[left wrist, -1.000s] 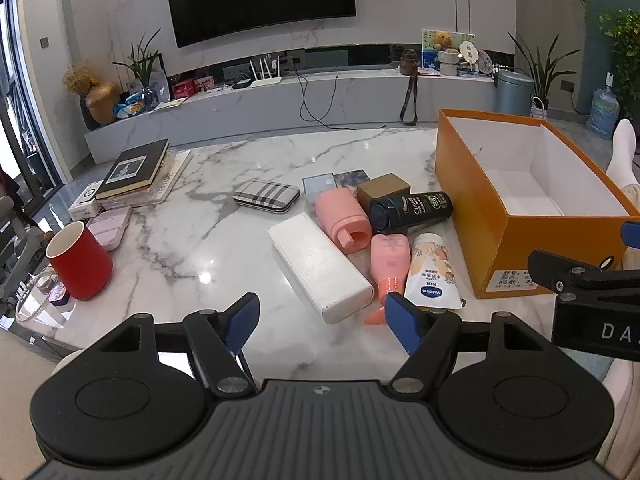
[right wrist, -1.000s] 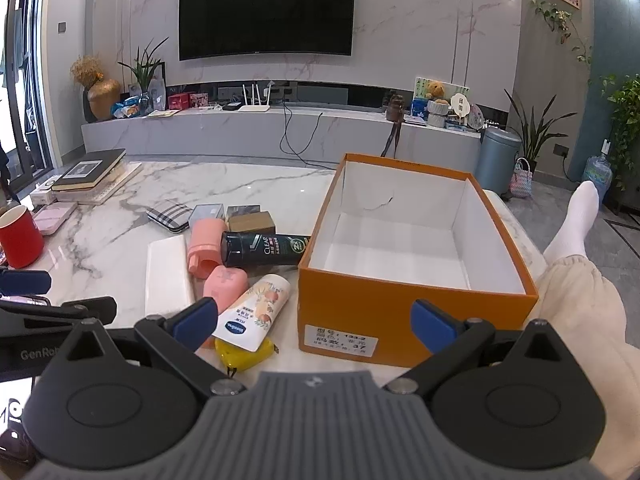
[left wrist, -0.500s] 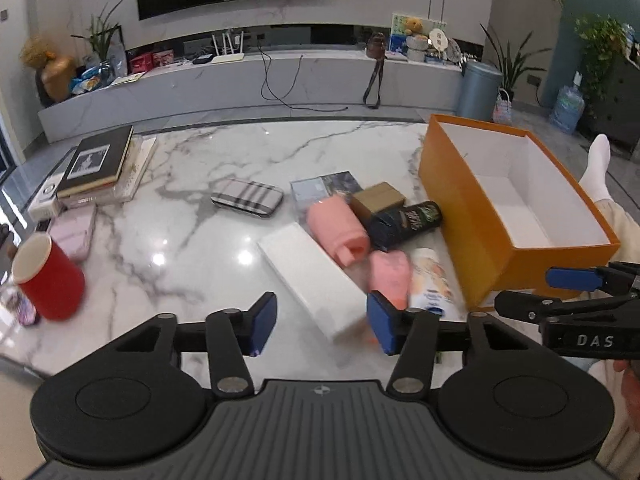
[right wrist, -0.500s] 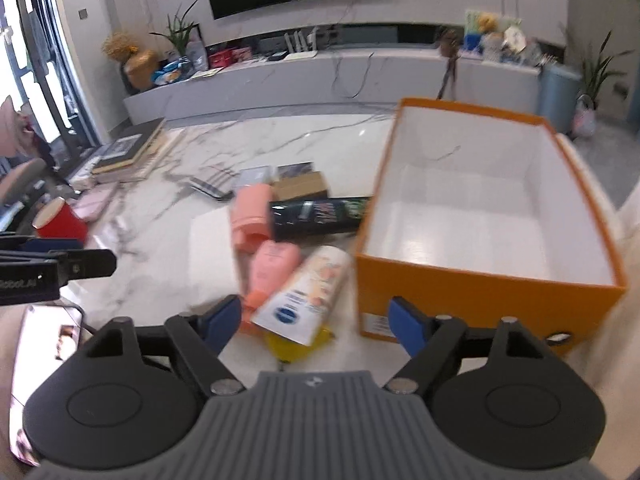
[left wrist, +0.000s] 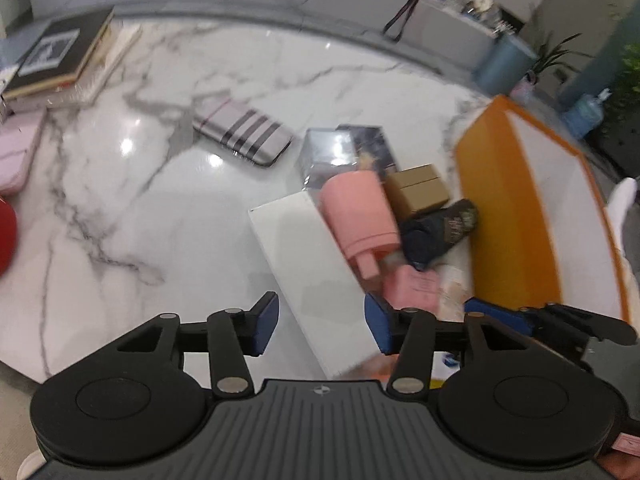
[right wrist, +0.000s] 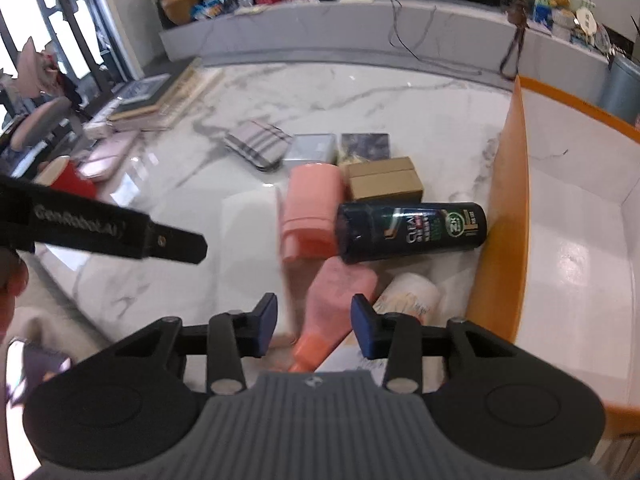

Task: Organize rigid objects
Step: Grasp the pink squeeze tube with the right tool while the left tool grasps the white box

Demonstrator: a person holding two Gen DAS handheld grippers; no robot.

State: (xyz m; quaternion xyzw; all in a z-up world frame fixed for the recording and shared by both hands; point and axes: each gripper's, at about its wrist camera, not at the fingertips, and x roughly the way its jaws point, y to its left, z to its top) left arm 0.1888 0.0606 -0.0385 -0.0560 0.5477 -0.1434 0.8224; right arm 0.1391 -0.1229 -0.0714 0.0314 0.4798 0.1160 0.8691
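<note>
My left gripper (left wrist: 320, 326) hovers over the near end of a long white box (left wrist: 308, 264). The box lies between its opening jaws and the pads do not press on it. My right gripper (right wrist: 314, 324) points down over a pink tube (right wrist: 340, 292) with an orange cap. Its jaws are closing around the tube, with a gap still at the left pad. Beside these lie a pink bottle (right wrist: 310, 212), a dark shampoo bottle (right wrist: 412, 230), a brown carton (right wrist: 384, 178) and a white tube (right wrist: 408, 296). The orange box (right wrist: 504, 200) stands open and white inside.
A striped pouch (left wrist: 244, 136) and two small flat boxes (left wrist: 344, 152) lie further back on the marble table (left wrist: 140, 220). Books (left wrist: 56, 56), a pink case (left wrist: 16, 152) and a red cup (right wrist: 74, 182) sit at the left. The two grippers work close together.
Both grippers tipped downward and came closer over the pile. The right jaws narrowed a lot around the pink tube. The left jaws narrowed, then widened slightly over the white box.
</note>
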